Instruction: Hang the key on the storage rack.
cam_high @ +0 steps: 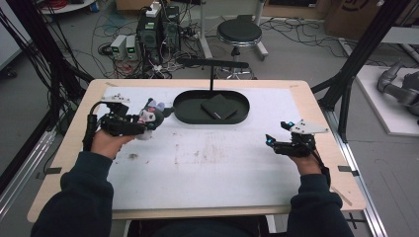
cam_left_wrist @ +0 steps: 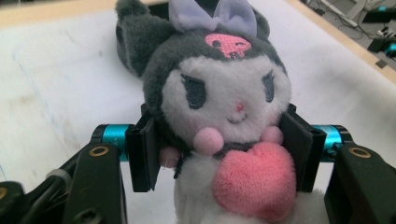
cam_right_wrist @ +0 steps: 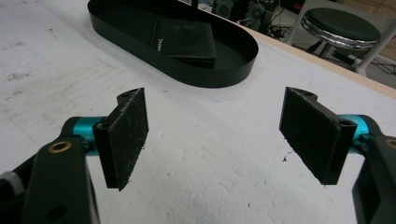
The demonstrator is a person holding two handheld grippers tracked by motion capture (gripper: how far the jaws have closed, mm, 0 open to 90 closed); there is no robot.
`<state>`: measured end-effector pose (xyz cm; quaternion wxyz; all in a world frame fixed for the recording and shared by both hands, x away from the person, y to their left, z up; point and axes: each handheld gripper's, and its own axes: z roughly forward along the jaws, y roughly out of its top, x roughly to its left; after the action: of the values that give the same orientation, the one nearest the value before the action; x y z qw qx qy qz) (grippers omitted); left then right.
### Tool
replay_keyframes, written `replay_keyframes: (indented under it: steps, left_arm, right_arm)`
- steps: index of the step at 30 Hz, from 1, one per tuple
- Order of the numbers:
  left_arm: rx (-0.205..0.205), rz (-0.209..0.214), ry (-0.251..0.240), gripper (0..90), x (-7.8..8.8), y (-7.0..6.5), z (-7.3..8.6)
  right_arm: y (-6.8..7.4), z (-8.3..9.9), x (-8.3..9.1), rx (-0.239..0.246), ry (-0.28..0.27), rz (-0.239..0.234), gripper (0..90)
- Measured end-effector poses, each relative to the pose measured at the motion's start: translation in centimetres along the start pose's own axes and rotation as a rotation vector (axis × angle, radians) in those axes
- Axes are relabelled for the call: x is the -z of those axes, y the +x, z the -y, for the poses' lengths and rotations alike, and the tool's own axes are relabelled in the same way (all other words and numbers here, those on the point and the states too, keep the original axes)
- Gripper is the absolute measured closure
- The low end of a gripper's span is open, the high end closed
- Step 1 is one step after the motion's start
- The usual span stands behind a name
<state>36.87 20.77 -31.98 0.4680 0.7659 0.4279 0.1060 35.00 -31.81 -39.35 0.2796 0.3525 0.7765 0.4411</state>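
The left hand-held gripper point(cam_high: 148, 122) is clamping a plush toy point(cam_high: 150, 117), its two pads pressing in at the sides of the doll just below the head, as the left gripper view is showing plainly point(cam_left_wrist: 219, 116). In the high view the toy is sitting at about ten o'clock on the worktop point(cam_high: 207, 163), and it is looking lifted off the white mat rather than resting on it, though the gap beneath is hard to make out.

The step in hand is judged to be carrying the picked-up toy. The likely goal is the black oval tray point(cam_high: 185, 114), lying at twelve o'clock just beside the toy's three o'clock side. A dark folded cloth point(cam_high: 219, 107) is occupying the tray's middle and right, so the next move is calling for a short lift over the near rim and a release into the tray's freer left end.

The right hand-held gripper point(cam_high: 274, 141) is hovering at three o'clock with its jaws standing wide apart and nothing between them point(cam_right_wrist: 219, 140), well apart from the tray.

Open mat is stretching from the centre to six o'clock. An upright black stand point(cam_high: 212, 69) is rising behind the tray at twelve o'clock, limiting room there.
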Motion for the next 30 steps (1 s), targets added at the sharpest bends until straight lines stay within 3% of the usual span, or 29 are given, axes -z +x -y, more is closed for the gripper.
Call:
replay_keyframes:
  steps: [17, 24, 30]
  left_arm:
    - [-0.042, -0.015, -0.121, 39.8, -2.3, 0.1, -7.2]
    - [-0.023, -0.023, -0.094, 39.8, -4.6, 0.9, -9.2]
    - [-0.015, -0.028, -0.101, 39.8, -6.3, 1.6, -10.2]
  right_arm:
    - [-0.4, -0.2, 0.2, -0.015, -0.018, -0.002, 24.2]
    - [-0.4, -0.2, 0.2, -0.011, -0.023, -0.007, 24.2]
    - [-0.3, -0.3, 0.2, -0.012, -0.021, -0.01, 24.2]
